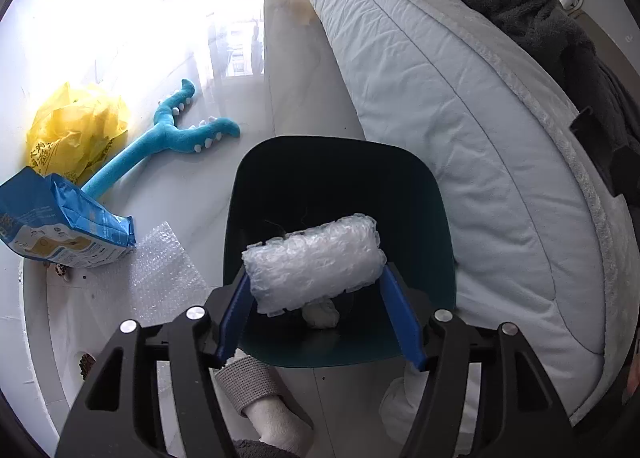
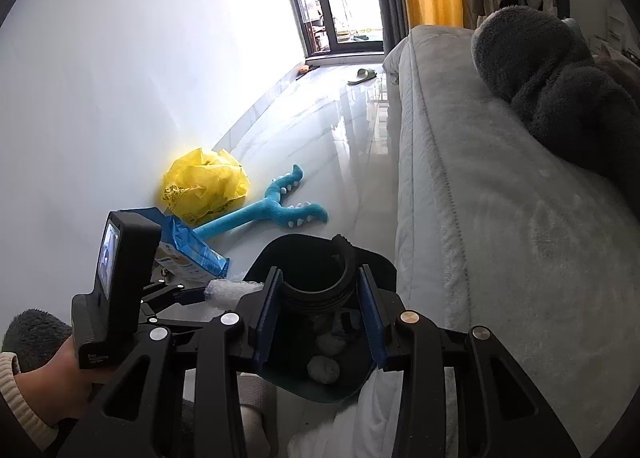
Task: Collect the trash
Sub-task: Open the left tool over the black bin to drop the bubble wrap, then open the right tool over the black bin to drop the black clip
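**Me:** Blue pads of my left hand-held gripper (image 1: 320, 286) sit nearest, over the dark bin (image 1: 340, 194). Between them is a roll of bubble wrap (image 1: 314, 260); its left end touches one pad, and the right pad stands just clear, so the jaws are parted, not pinching.

**Partner:** And the right?

**Me:** My right hand-held gripper (image 2: 320, 312) is clamped on a black threaded ring (image 2: 320, 278), also above the bin. Crumpled white wads (image 2: 323, 369) already lie at the bottom.

**Partner:** Which step, then?

**Me:** Dropping off, I'd judge. The roll hangs over the opening and looks set to fall inside.

**Partner:** Next?

**Me:** Probably the flat sheet of bubble wrap (image 1: 160, 278) on the floor by the blue packet (image 1: 60, 226). It lies thin and flat, so I'd need to get a pad under an edge. Yellow bag (image 1: 76, 130) beyond; whether that counts as trash, I cannot tell.
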The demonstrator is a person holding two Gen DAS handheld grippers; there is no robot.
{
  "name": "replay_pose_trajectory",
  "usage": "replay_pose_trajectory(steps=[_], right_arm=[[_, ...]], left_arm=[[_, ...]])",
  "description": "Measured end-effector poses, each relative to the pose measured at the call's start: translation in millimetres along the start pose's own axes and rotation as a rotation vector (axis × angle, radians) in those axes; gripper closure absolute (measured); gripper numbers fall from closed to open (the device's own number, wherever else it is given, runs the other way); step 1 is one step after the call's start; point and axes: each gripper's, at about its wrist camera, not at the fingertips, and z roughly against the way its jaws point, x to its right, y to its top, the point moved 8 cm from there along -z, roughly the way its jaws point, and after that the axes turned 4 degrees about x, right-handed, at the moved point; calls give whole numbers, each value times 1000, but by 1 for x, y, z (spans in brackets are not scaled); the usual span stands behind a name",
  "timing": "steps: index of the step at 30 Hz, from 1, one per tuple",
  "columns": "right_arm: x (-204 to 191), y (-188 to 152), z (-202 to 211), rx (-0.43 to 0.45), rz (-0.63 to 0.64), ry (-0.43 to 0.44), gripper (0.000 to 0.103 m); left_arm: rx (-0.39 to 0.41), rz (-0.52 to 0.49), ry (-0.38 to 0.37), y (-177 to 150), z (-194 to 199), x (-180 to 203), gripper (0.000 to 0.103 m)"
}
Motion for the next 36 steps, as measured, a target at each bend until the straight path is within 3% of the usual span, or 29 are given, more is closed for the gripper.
replay_pose_trajectory(steps=[3,8,15,22,24,36], right_arm=[[-4,-1,-10,-15,6,6,64],[-9,-1,-31,-52,2,9,64],[-15,-11,-63,-117,-6,8,64],[-17,-26,-91,-185,-2,2,64],[-15,-30,-98,-205,-6,1,63],[-17,-51,-126,-285,-1,-4,61]], left_arm=[[13,-3,3,0,3,-6,26],[57,13,22,3,15,-23,23],[215,52,16,23,50,-43,20],[268,58,32,31,72,-55,18],[289,84,-3,33,80,-55,14],[429,42,13,57,127,-40,10]])
